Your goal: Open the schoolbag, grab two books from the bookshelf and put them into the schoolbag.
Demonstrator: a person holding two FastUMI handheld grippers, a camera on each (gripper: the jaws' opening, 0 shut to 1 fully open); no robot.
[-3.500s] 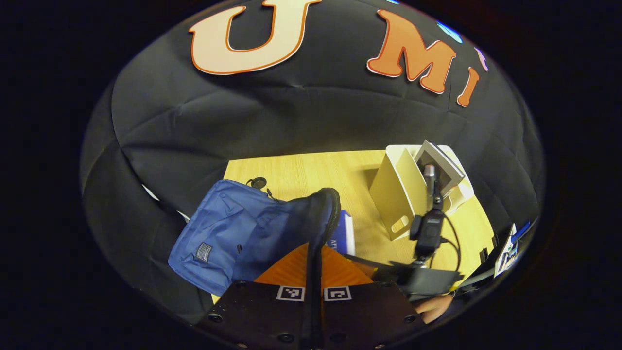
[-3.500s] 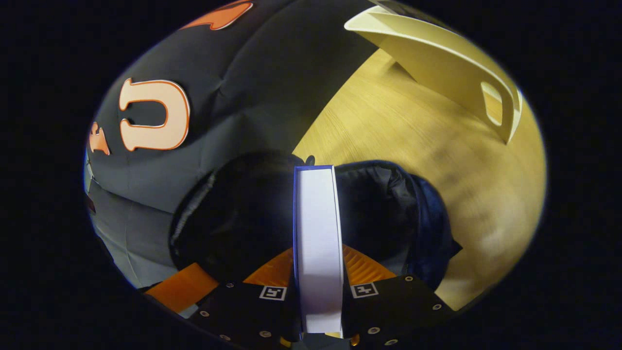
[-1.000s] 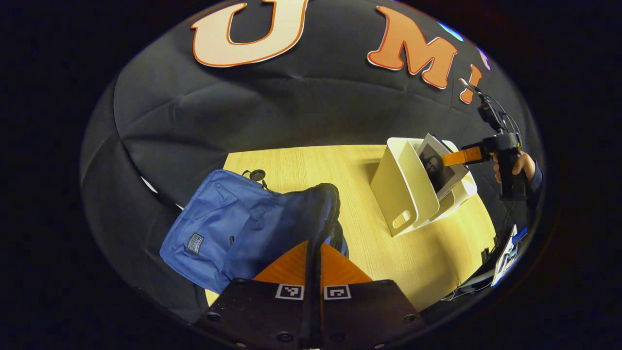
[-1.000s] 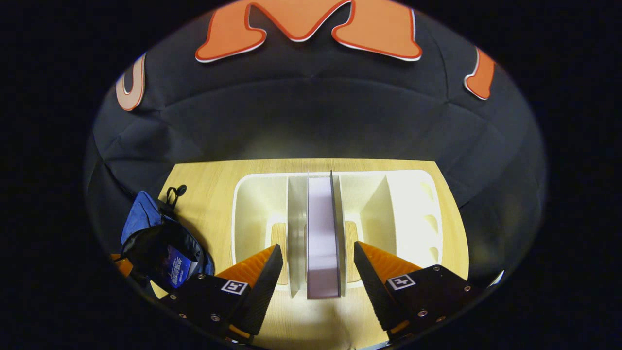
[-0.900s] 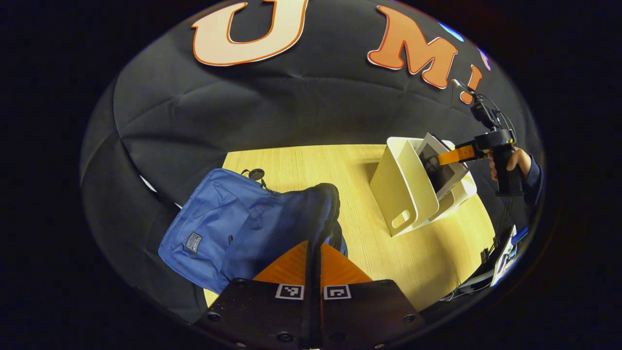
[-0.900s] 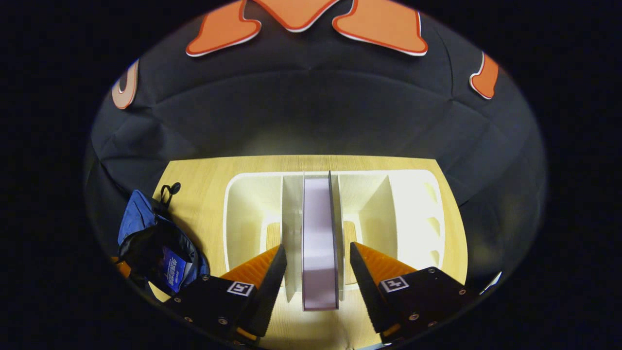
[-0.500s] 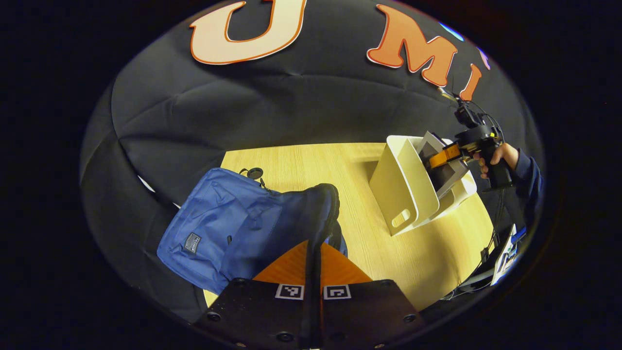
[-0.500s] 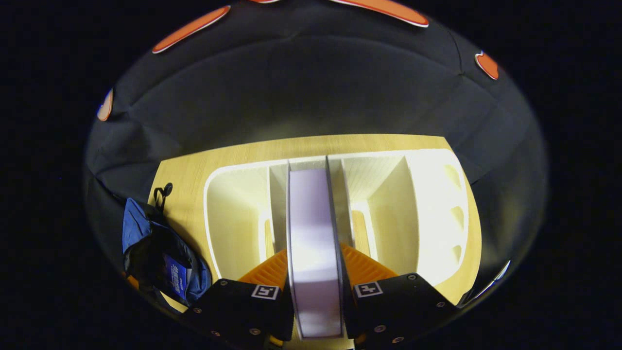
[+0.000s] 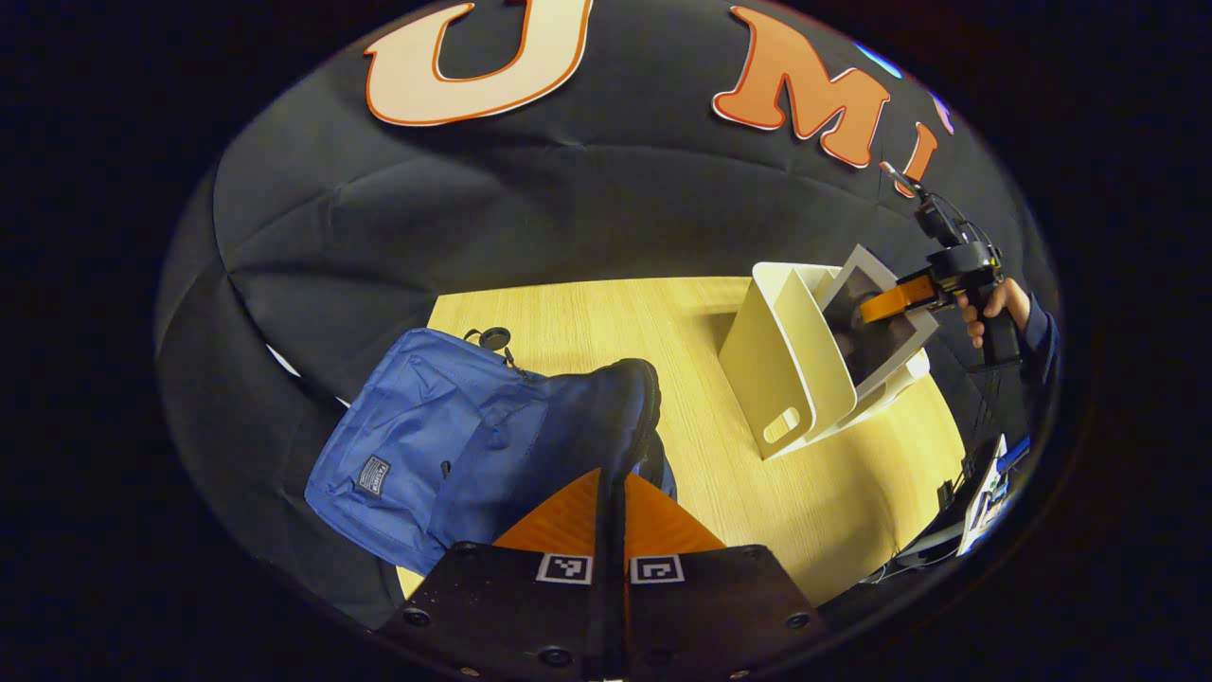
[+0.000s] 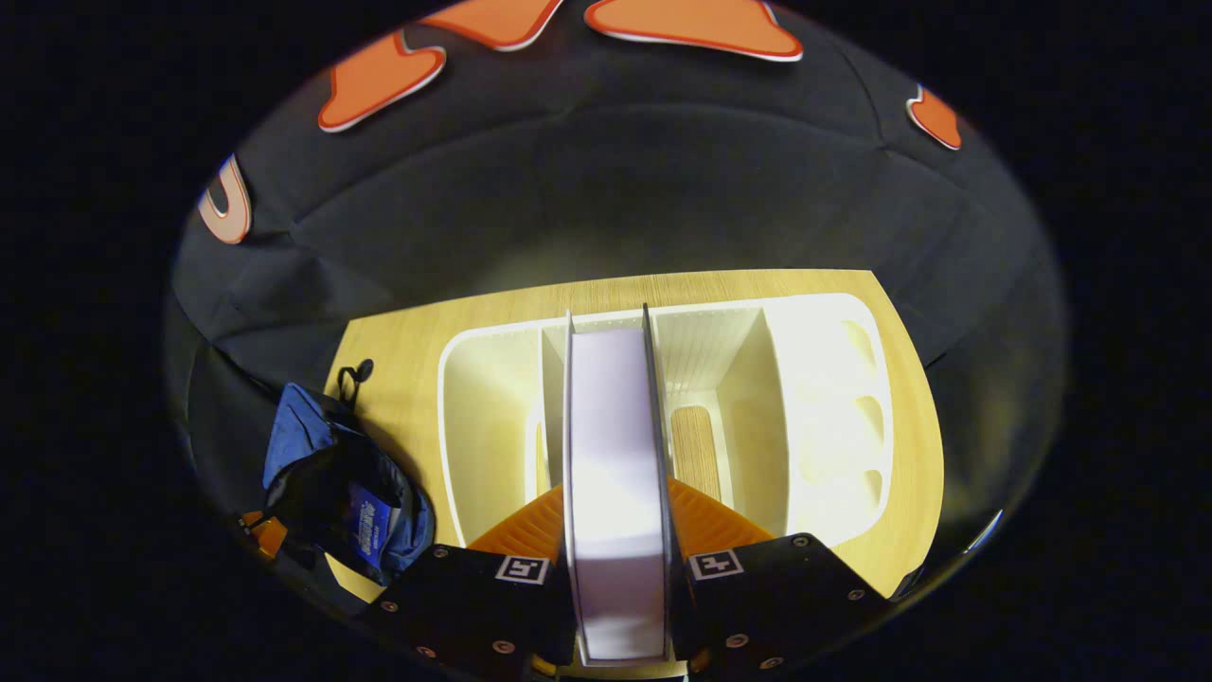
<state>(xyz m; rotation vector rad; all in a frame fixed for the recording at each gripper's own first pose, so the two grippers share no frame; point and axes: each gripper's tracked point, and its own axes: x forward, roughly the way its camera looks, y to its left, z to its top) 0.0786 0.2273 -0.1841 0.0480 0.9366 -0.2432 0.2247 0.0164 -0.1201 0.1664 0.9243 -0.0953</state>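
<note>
The blue schoolbag (image 9: 426, 445) lies on the wooden table (image 9: 587, 313), its mouth held up. My left gripper (image 9: 611, 493) is shut on the bag's dark zipper rim (image 9: 644, 398). In the right gripper view the schoolbag (image 10: 303, 445) gapes open with a blue book (image 10: 367, 523) inside. The white bookshelf (image 10: 833, 417) stands ahead, and my right gripper (image 10: 615, 493) is shut on a second book (image 10: 611, 417), page edge toward the camera, raised in its slot. From the left gripper view that book (image 9: 852, 327) tilts out of the bookshelf (image 9: 786, 360) in the right gripper (image 9: 885, 305).
A hand (image 9: 989, 303) holds the right gripper past the table's far right corner. Cables and a small device (image 9: 985, 497) sit off the right edge. Bare tabletop (image 9: 824, 502) lies between bag and shelf. The booth's cloth wall closes the back.
My right gripper left the first book in the bag, went to the shelf, shut on the second book and has raised it slightly. My left gripper kept its hold on the bag.
</note>
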